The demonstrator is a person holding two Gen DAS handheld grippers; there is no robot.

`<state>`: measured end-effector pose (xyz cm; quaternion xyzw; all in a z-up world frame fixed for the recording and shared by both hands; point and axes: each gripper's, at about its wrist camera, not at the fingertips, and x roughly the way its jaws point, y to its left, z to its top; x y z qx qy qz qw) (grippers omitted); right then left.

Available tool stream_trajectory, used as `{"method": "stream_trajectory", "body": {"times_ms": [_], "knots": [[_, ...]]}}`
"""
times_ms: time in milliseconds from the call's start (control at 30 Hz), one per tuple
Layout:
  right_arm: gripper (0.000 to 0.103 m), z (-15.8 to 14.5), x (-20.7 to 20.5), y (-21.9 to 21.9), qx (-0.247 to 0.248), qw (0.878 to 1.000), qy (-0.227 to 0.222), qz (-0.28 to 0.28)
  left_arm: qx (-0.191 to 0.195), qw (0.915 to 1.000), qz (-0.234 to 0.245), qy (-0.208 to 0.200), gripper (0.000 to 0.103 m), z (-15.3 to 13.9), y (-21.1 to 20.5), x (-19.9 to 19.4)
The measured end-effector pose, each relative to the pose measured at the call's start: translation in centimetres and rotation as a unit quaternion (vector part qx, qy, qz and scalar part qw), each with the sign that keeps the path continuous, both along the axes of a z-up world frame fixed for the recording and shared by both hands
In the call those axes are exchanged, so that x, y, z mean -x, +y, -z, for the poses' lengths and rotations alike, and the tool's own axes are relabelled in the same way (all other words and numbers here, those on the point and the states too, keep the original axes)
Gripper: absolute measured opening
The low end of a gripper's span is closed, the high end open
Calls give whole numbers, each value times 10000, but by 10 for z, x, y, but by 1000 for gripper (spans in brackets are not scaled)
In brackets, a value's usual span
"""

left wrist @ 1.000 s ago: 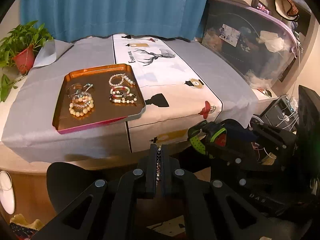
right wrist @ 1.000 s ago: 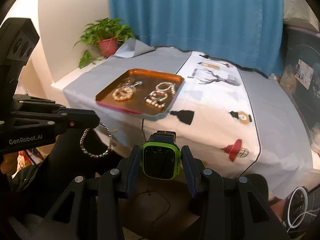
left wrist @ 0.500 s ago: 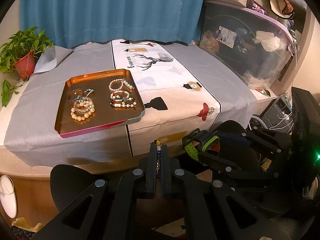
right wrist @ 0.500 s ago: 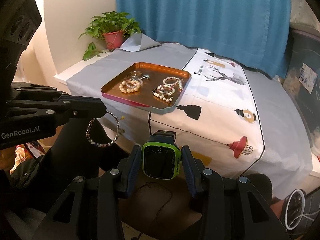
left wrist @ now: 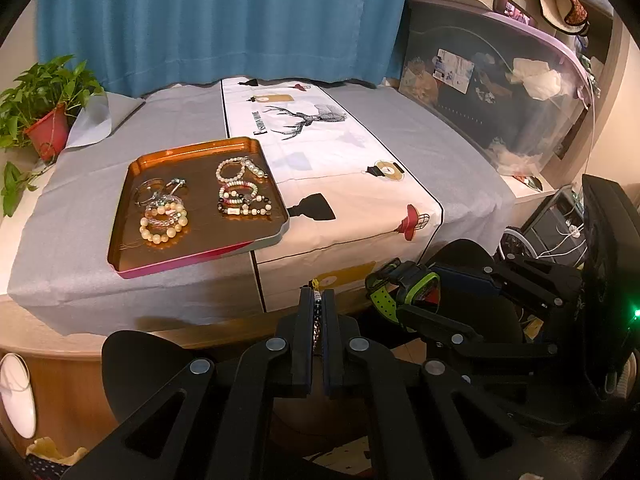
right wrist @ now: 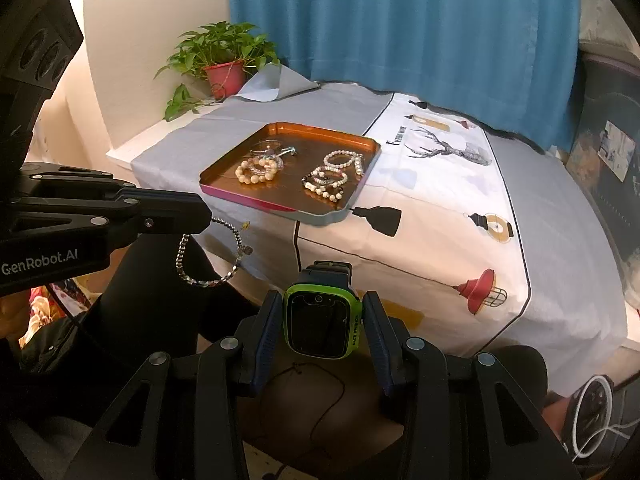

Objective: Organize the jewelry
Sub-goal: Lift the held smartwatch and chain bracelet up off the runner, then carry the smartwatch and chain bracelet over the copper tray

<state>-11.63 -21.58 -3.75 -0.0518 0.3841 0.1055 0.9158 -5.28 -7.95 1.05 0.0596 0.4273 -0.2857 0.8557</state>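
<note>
An orange tray (left wrist: 124,240) (right wrist: 224,168) with several bead bracelets (left wrist: 164,222) (right wrist: 256,171) sits on the cloth-covered table. My left gripper (left wrist: 317,304) (right wrist: 200,216) is shut on a silver bead bracelet (right wrist: 208,256) that hangs below its tips, in front of the table edge. My right gripper (right wrist: 322,312) (left wrist: 404,292) is shut on a green-and-black smartwatch (right wrist: 320,320) (left wrist: 416,290), held below and in front of the table, right of the left gripper.
A potted plant (left wrist: 44,120) (right wrist: 224,64) stands at the table's far left corner. A blue curtain (left wrist: 224,20) hangs behind. A clear storage bin (left wrist: 500,92) stands to the right. A white printed runner (left wrist: 328,168) crosses the grey cloth.
Both grippers have moved a little closer to the table and tray, still holding the bracelet and the watch.
</note>
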Motion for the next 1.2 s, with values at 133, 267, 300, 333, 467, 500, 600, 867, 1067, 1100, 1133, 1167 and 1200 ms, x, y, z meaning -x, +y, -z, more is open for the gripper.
{"method": "stream_trajectory", "body": {"times_ms": [133, 267, 300, 333, 467, 500, 600, 867, 1067, 1100, 1133, 1167, 1200], "knots": [[42, 2, 0, 0, -3, 10000, 13, -9, 1, 10000, -1, 5, 1, 0, 0, 0], [42, 2, 0, 0, -3, 10000, 20, -10, 4, 10000, -3, -3, 1, 0, 0, 0], [42, 2, 0, 0, -1, 10000, 20, -8, 4, 10000, -4, -2, 1, 0, 0, 0], [42, 2, -1, 1, 0, 10000, 17, -2, 5, 10000, -8, -3, 1, 0, 0, 0], [42, 2, -1, 1, 0, 10000, 17, 3, 8, 10000, -4, 9, 1, -1, 0, 0], [42, 2, -1, 1, -3, 10000, 18, -2, 4, 10000, 1, 4, 1, -1, 0, 0], [42, 2, -1, 0, 2, 10000, 15, 2, 15, 10000, -15, 7, 1, 0, 2, -1], [42, 3, -7, 1, 28, 10000, -19, 10, 79, 9998, -200, -36, 1, 0, 12, -10], [42, 1, -24, 2, 71, 10000, 39, 17, 112, 9992, -368, -63, 1, -4, 24, -26], [42, 1, -27, 2, 72, 10000, 46, 21, 121, 9991, -399, -79, 1, -5, 26, -30], [42, 0, -29, 3, 80, 10000, 49, 25, 126, 9990, -424, -92, 1, -6, 28, -34], [42, 0, -32, 3, 92, 9999, 48, 28, 137, 9989, -443, -121, 1, -8, 30, -38], [42, 0, -36, 3, 102, 9999, 47, 28, 144, 9987, -467, -145, 1, -9, 31, -42]]}}
